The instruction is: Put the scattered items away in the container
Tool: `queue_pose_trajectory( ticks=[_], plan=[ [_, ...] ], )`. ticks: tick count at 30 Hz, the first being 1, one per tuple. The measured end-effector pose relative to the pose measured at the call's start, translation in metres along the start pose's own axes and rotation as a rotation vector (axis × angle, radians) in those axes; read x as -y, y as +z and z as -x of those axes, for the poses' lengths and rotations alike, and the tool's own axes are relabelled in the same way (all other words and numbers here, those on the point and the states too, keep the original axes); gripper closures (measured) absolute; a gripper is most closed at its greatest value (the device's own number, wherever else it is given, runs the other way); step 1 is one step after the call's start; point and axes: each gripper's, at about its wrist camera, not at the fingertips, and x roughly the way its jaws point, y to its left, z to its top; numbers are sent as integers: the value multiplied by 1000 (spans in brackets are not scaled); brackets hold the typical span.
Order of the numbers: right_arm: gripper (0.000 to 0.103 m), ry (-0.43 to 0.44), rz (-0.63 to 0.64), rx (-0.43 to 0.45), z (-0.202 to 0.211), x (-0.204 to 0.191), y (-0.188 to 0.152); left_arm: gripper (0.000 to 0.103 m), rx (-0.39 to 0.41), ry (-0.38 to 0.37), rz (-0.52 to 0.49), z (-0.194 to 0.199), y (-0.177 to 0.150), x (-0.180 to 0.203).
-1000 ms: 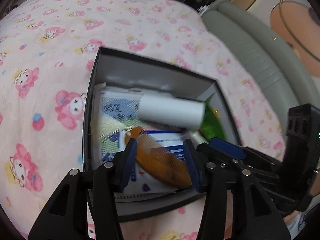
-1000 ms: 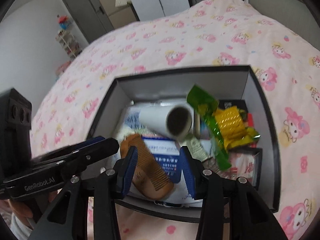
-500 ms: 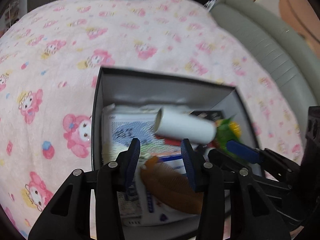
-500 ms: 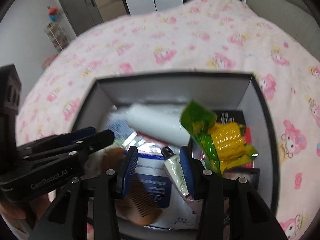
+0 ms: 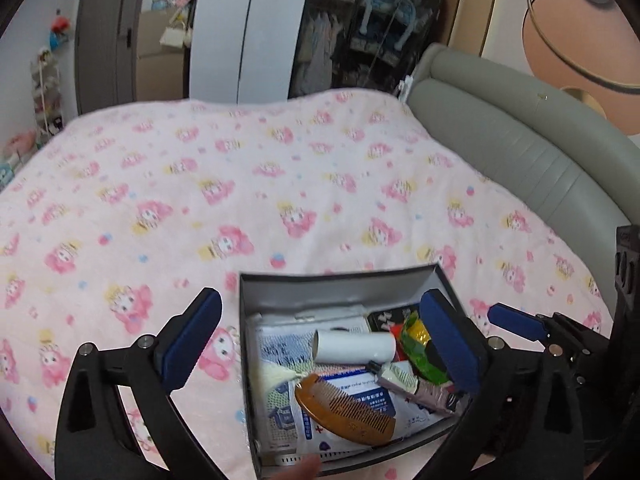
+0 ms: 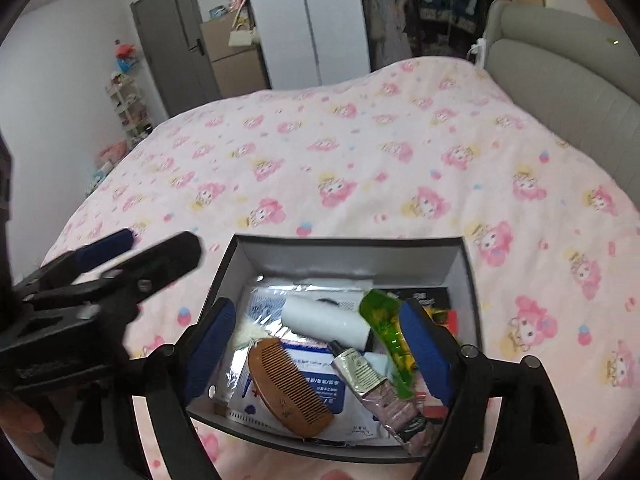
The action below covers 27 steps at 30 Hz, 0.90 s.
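A dark box (image 6: 460, 256) is seen resting on the bed's pink patterned blanket (image 6: 360, 152), near its front edge. Inside the box are shown a brown comb (image 6: 286, 384), a white roll (image 6: 326, 322), a hand-cream tube (image 6: 374, 384), a green wrapper (image 6: 384, 324) and a blue-and-white packet (image 5: 360, 400). The left gripper (image 5: 320, 346) is held wide apart and empty above the box's left wall. The right gripper (image 6: 316, 344) is likewise spread wide and empty over the contents.

Bed with pink cartoon-print blanket (image 5: 248, 184), dark open box (image 6: 352, 254) directly on it
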Motion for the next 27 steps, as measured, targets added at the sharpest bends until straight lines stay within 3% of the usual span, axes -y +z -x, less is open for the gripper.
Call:
queue_pose_trajectory(
  ticks=[9, 13, 19, 22, 27],
  plan=[
    [14, -110, -56, 105, 59, 1, 9, 1, 104, -3, -3, 69, 12, 5],
    [14, -118, -68, 146, 91, -2, 3, 1, 132, -2, -11, 99, 6, 11],
    [14, -124, -53, 171, 132, -10, -24, 1, 132, 17, -12, 132, -16, 17],
    [5, -160, -24, 145, 144, -19, -42, 1, 137, 30, -9, 149, -33, 20],
    [5, -151, -7, 151, 164, -33, -70, 1, 139, 74, -16, 177, -64, 24]
  ],
)
